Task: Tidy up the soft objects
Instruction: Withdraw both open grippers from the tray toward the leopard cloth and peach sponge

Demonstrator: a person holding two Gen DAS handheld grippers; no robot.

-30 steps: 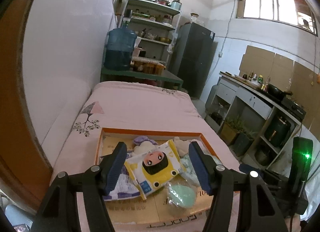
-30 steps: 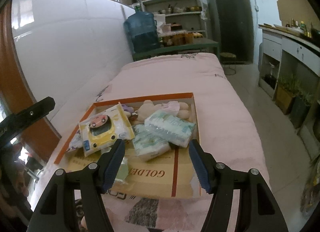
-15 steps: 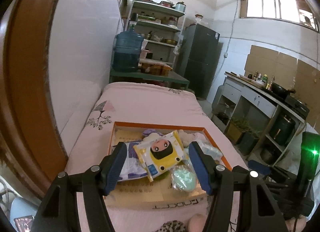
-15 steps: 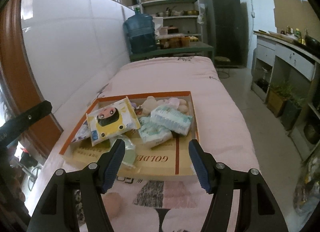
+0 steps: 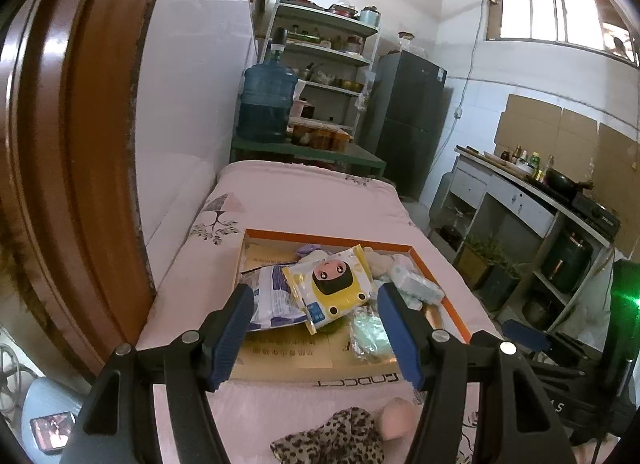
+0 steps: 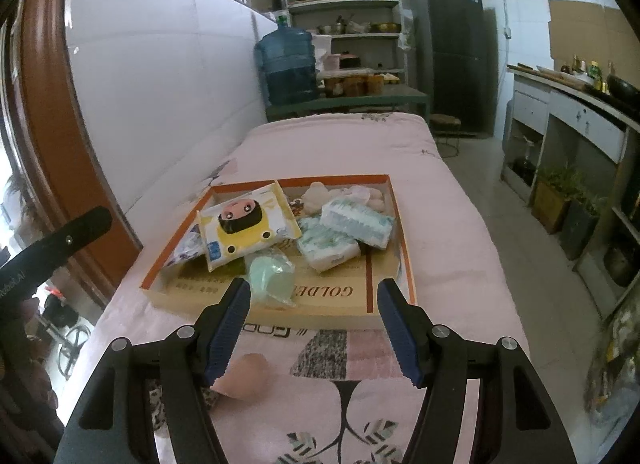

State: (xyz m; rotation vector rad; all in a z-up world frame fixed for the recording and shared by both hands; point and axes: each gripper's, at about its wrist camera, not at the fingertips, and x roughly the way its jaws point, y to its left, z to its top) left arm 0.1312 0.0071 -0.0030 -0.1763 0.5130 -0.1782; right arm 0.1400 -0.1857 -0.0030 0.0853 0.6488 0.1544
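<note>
A shallow box (image 6: 394,204) lies on the bed (image 6: 452,224) in the middle of the right wrist view. Inside it, a cartoon-faced packet (image 6: 246,228) sits at the left, overlapping a flatter packet (image 5: 272,296) further left. Two tissue packs (image 6: 356,220) lie to its right, one partly on the other, with plush items (image 6: 320,194) behind them. A wrapped round item (image 6: 270,278) lies at the front. Below the box, a round puff (image 6: 246,376) rests on the bed, beside a patterned cloth (image 5: 332,440).

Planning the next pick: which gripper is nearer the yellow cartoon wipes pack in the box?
Left. The left gripper hangs open just short of the yellow wipes pack. The right gripper hangs open too, back over the bed, the pack ahead to its left.
</note>
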